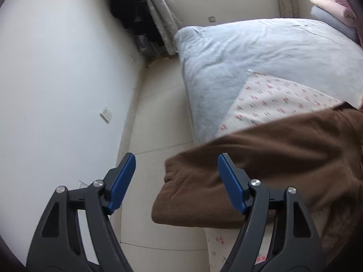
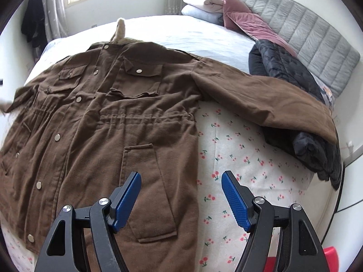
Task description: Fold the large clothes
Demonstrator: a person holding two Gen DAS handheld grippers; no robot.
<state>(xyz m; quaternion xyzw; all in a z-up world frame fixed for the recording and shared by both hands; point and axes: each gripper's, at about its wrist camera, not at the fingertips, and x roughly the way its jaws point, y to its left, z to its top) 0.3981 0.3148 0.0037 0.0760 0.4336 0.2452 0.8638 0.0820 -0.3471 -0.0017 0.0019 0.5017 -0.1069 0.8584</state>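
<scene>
I have the brown jacket laid front-up and spread across the bed, collar toward the far edge, hem at the near edge where I stand; the snaps look done up and the body lies fairly flat on the cherry-print sheet. One sleeve stretches out toward the headboard side and drapes over the black puffer coat lying there. The other sleeve reaches the opposite edge, its cuff hanging just off the bed corner. My left tool is apart and empty, with that cuff seen between its blue pads but not pinched. My right tool is also apart, holding nothing, hovering over the hem near the lower pocket. I judge this is the end of spreading out and the start of the fold proper. Next I would close each tool on a sleeve and carry it inward across the chest, lifting the far one clear of the puffer coat
</scene>
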